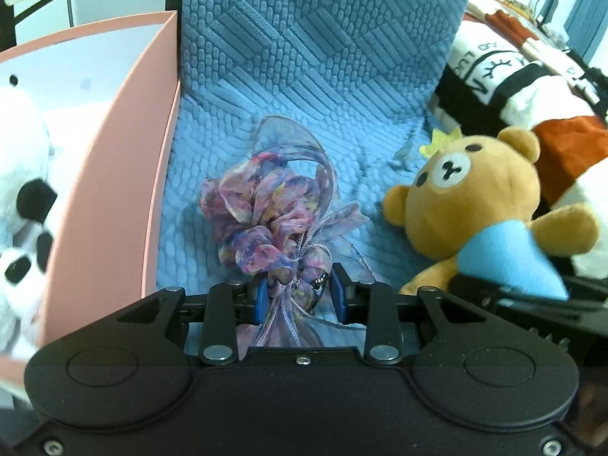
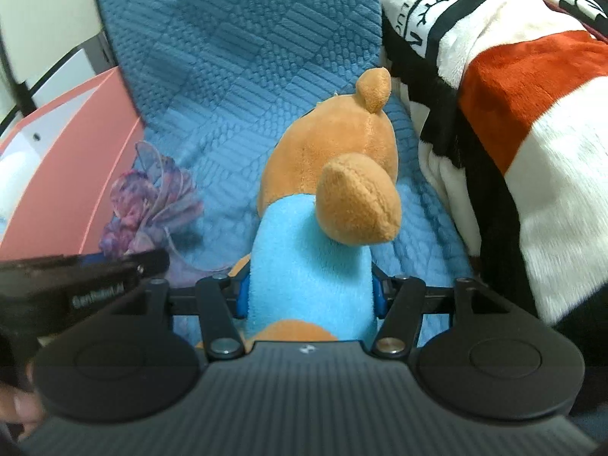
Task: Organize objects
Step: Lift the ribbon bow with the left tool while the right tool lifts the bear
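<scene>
A purple and pink ribbon scrunchie (image 1: 262, 212) lies on the blue quilted cushion (image 1: 304, 57). My left gripper (image 1: 300, 288) is shut on its near end, with the blue pads pressing the gathered fabric. To its right lies a brown teddy bear (image 1: 467, 190) in a light blue bib. My right gripper (image 2: 309, 292) is shut on the bear (image 2: 342, 144), its pads squeezing the blue body from both sides. In the right wrist view the scrunchie (image 2: 152, 205) shows at left.
A pink box (image 1: 114, 174) stands open at the left, with a white and black panda plush (image 1: 22, 197) inside. A red, white and black fleece blanket (image 2: 513, 95) is piled at the right. The cushion rises behind as a backrest.
</scene>
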A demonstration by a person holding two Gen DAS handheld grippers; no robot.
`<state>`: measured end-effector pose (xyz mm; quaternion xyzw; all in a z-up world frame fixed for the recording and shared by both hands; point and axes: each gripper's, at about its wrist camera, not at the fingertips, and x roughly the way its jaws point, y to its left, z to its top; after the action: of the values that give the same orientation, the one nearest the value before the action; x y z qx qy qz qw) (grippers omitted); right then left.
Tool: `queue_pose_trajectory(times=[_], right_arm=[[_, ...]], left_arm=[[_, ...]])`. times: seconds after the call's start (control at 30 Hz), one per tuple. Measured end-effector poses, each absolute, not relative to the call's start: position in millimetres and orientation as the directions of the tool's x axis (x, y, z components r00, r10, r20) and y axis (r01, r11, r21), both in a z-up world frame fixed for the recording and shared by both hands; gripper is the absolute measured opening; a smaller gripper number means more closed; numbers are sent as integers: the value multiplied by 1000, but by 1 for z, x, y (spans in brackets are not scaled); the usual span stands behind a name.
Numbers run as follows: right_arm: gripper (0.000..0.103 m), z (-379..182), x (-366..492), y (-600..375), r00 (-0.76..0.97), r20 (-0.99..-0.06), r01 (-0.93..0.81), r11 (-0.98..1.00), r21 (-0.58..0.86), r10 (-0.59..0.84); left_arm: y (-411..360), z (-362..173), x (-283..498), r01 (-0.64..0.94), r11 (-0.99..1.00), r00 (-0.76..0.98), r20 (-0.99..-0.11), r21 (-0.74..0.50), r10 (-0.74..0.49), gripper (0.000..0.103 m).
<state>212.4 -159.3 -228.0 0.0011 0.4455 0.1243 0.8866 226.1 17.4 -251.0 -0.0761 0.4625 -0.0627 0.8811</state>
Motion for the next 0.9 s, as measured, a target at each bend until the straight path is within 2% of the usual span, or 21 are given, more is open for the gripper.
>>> queue_pose_trajectory(times=[0.43, 0.9], right_arm=[[59, -214, 156, -187, 551, -804, -167, 974, 156, 223], [59, -171, 145, -194, 553, -790, -169, 964, 206, 266]], left_arm=[[14, -213, 178, 52, 974, 534, -818, -221, -214, 30], [16, -174, 154, 20, 973, 499, -840, -232, -211, 30]])
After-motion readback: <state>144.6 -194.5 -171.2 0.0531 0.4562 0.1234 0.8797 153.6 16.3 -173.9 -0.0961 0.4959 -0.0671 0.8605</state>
